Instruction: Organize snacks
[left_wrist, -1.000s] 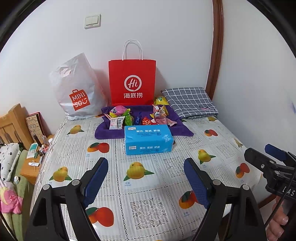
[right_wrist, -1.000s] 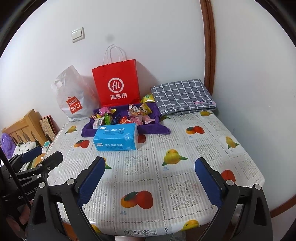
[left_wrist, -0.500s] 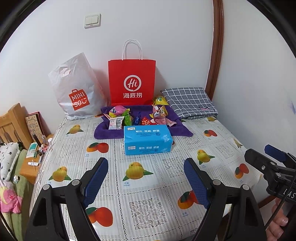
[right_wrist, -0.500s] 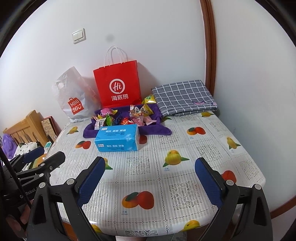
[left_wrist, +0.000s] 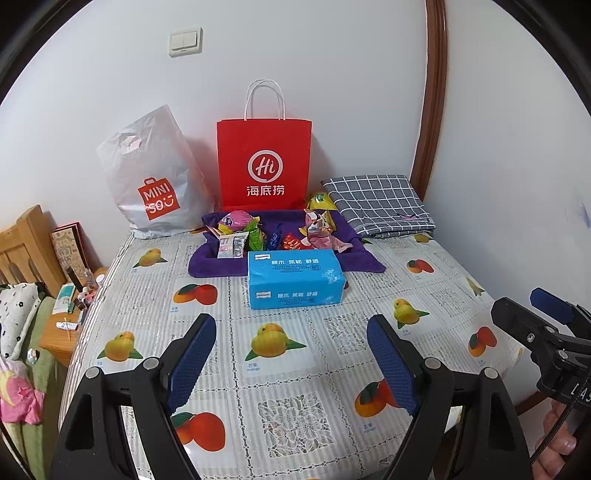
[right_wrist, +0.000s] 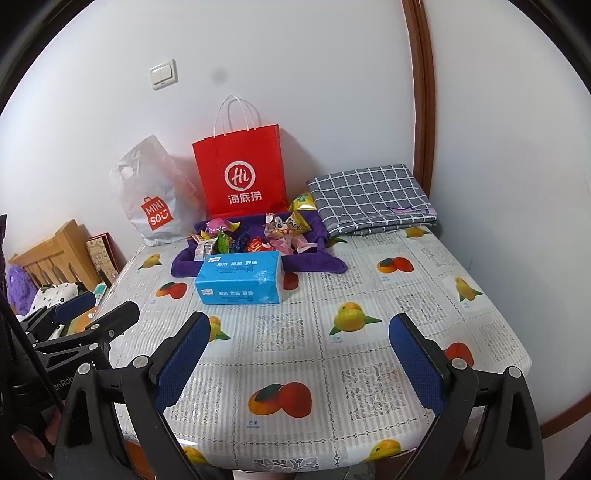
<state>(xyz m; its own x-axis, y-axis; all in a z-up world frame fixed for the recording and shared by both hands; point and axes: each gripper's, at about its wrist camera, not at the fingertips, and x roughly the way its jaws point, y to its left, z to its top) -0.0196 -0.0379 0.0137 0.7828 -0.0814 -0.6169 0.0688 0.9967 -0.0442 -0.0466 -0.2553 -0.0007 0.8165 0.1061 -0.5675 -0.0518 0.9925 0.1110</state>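
While both tools hover short of the pile, nothing is held.
Left gripper (left_wrist: 291, 354): lower centre of left view, jaws spread wide, empty, above the fruit-print tablecloth (left_wrist: 288, 417).
Right gripper (right_wrist: 295, 350): lower centre of right view, jaws spread wide, empty; also seen at the right edge of the left view.
Snacks (left_wrist: 273, 232): loose heap of small wrapped packets on the purple towel (left_wrist: 218, 266), upper centre of both views, just in front of the red paper bag (left_wrist: 264, 162).
Stray packet: one yellow-green pouch (left_wrist: 320, 201) sits at the towel's far right corner, against the red bag.
Handling guess: packets look light, crinkly, slippery foil or plastic; contents likely crushable. Pinch a sealed end flap or a flat edge, gently, one at a time.
Towel: soft, will bunch if dragged; avoid catching it with a fingertip.
Blocker: blue tissue pack (left_wrist: 295, 282) lies just in front of the towel, touching its near edge; come in from above or around it.
Open room: wide bare tablecloth in the lower half of both views for sorting.
Edges: wall close behind the bags; white Miniso bag (left_wrist: 151, 181) upper left, folded checked cloth (left_wrist: 376, 203) upper right; table rim drops off at lower right of the right view.
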